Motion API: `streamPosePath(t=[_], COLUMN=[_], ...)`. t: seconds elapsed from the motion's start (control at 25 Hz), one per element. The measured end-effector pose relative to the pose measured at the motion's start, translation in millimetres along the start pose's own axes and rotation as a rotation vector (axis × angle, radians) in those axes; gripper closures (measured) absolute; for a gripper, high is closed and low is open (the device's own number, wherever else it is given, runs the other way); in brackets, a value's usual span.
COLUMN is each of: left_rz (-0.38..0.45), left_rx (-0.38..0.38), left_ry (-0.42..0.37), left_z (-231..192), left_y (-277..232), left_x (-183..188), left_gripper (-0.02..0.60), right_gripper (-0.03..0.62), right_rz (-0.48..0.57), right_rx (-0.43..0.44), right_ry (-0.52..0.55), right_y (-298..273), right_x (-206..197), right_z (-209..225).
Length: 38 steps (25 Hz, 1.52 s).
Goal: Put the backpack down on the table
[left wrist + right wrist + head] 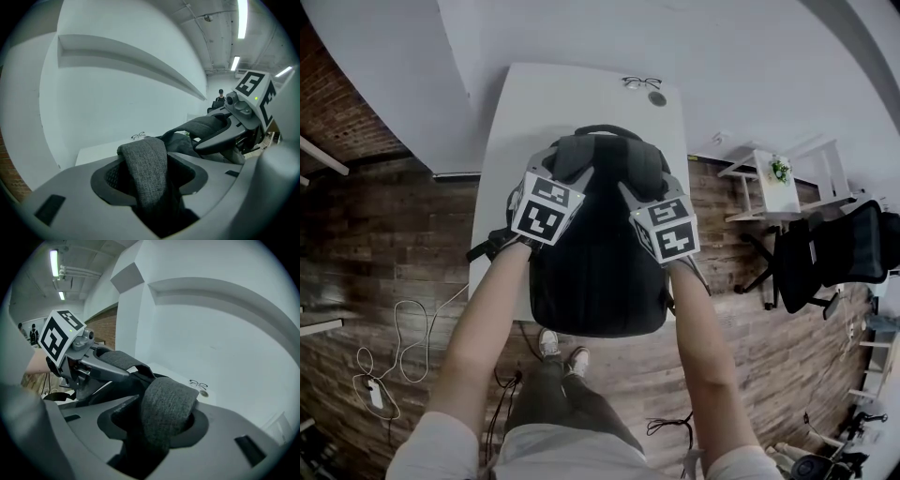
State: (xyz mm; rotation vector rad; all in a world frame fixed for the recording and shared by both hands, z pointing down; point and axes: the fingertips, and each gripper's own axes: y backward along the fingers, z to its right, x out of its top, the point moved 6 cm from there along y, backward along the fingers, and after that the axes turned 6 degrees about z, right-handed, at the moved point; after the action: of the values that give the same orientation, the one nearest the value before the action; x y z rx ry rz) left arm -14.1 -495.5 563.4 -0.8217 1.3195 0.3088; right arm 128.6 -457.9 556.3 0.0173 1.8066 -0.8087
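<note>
Mostly lost the near half of the white table [581,94] under the black backpack [600,272], lying flat at the centre of the head view, with the lower edge past the table's near end in the picture. Could hardly judge any jaws from above. Read the left gripper [565,165] from its own view instead: found the jaws parted and a grey shoulder strap [147,168] draped loose through the gap, not pinched. Found the same at the right gripper [649,187]: jaws released, with the other strap [166,413] lying slack between them. Could not follow either strap down past the jaw bodies, cut off at the bottom edge.

Noted glasses [641,82] and a small round thing [656,97], too small to name, at the table's far end, upper centre, well apart from the pack. Spotted a black office chair [825,258] at the right edge, with a white side table [764,187] and a small plant [780,170] just above and left of it. Made out white cables [403,337] on the wooden floor [394,244] at lower left, and shoes [562,349] just below the pack. Left the distant figures [33,333] at the left of the right gripper view unresolved.
</note>
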Motion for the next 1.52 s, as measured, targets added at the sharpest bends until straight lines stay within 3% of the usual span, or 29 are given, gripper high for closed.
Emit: streamPosePath(t=[0.12,0.32,0.6,0.72,0.88,1.52], left_rz=[-0.01,-0.035,-0.042,-0.051,-0.042,0.012], left_rx=[-0.014,-0.034,-0.026,-0.022,-0.025,0.011], left_ry=[0.026,0.026,0.015,0.01,0.022,0.039], left_z=[-6,-4,-6,-5,-1,33], left_y=[-3,0,11,15,22,93], left_x=[-7,-17,-27,-28,-26,-6], left_gripper=[0.318,0.241,0.216,0.209,0.207,0.207], right_gripper=[0.364,0.332,0.299,0.295,0.293,0.296], right_rz=[-0.02,0.011,0.005,0.015,0.088,0.141], right_rx=[-0.015,-0.103,-0.232,-0.233,-0.221,-0.28], right_ry=[0.027,0.082,0.135,0.08,-0.134,-0.127], right_y=[0,12,26,32,49,124], right_x=[-5,-7,-10,-9,-13,-21], right_z=[2,5,9,13,25,12])
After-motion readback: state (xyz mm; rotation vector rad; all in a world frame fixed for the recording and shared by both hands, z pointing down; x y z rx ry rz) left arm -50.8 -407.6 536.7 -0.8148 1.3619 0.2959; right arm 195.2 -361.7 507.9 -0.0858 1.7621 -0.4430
